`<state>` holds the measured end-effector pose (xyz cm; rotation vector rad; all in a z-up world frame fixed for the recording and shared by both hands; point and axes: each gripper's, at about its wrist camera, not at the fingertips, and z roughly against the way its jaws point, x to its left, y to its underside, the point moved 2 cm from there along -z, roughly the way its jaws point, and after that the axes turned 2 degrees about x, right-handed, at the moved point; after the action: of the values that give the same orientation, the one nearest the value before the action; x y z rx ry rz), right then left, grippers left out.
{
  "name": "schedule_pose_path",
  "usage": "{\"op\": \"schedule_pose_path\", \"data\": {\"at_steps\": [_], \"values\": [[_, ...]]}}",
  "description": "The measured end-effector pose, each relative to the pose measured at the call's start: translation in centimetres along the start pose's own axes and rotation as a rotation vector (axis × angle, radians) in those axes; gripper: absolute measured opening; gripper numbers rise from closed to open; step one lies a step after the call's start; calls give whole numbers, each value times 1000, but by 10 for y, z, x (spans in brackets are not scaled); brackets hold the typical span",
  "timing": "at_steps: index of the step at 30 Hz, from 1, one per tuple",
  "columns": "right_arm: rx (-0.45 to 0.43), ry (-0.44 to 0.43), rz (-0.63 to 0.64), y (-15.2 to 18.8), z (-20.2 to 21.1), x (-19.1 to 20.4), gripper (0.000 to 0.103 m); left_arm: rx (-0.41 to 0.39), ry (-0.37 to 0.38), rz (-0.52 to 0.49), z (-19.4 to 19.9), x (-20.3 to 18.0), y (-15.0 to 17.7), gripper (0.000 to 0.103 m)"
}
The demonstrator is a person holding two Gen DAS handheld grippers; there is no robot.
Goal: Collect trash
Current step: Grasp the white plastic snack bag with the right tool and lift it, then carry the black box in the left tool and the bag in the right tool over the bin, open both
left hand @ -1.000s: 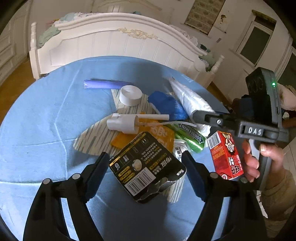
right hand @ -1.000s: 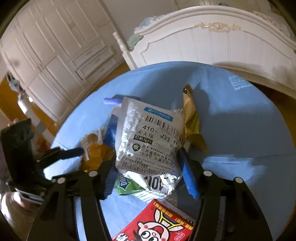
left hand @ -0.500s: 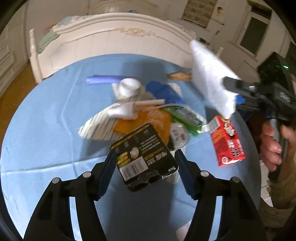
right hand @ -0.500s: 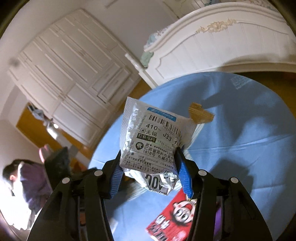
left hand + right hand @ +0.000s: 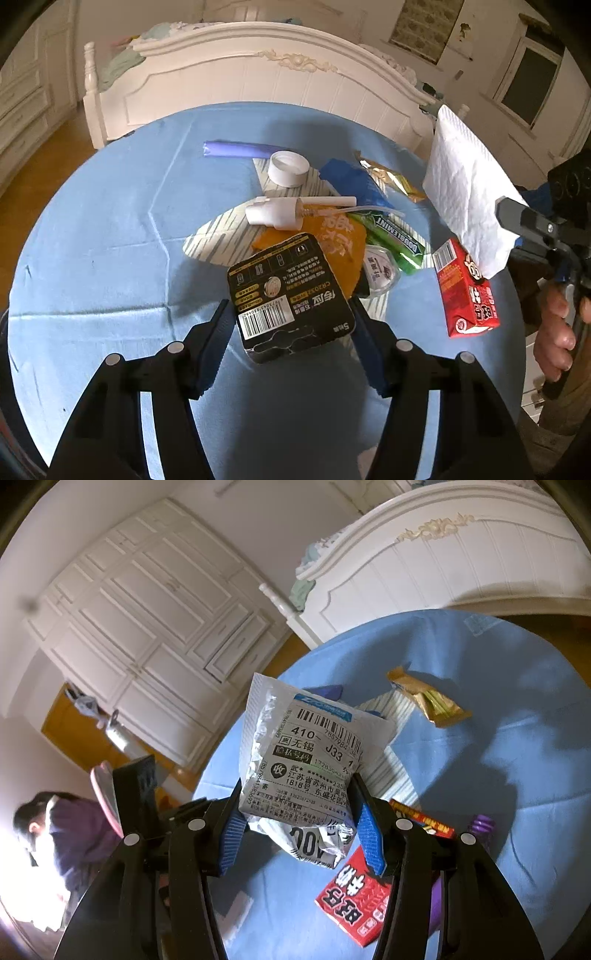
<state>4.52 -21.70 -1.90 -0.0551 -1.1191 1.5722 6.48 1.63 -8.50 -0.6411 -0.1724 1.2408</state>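
Label (image 5: 317, 753) on mailer visible only from right hand-held gripper (image 5: 297, 823), clamped

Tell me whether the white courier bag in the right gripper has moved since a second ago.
Yes. The white courier bag, shut in the right gripper, has risen off the trash pile on the blue table and now hangs above the table's right edge.
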Motion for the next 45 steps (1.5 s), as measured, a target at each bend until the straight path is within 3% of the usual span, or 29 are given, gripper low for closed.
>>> {"op": "schedule_pose_path", "data": {"at_steps": [12, 22, 38, 45], "values": [[6, -27, 46, -5, -5, 26, 53, -180, -13, 36, 69, 8, 9, 61], [45, -66, 167, -14, -39, 94, 53, -285, -79, 135, 120, 56, 34, 61], [296, -118, 431, 18, -182, 241, 53, -339, -195, 379, 159, 167, 109, 61], [406, -113, 455, 38, -249, 276, 53, -324, -214, 456, 158, 199, 138, 61]]}}
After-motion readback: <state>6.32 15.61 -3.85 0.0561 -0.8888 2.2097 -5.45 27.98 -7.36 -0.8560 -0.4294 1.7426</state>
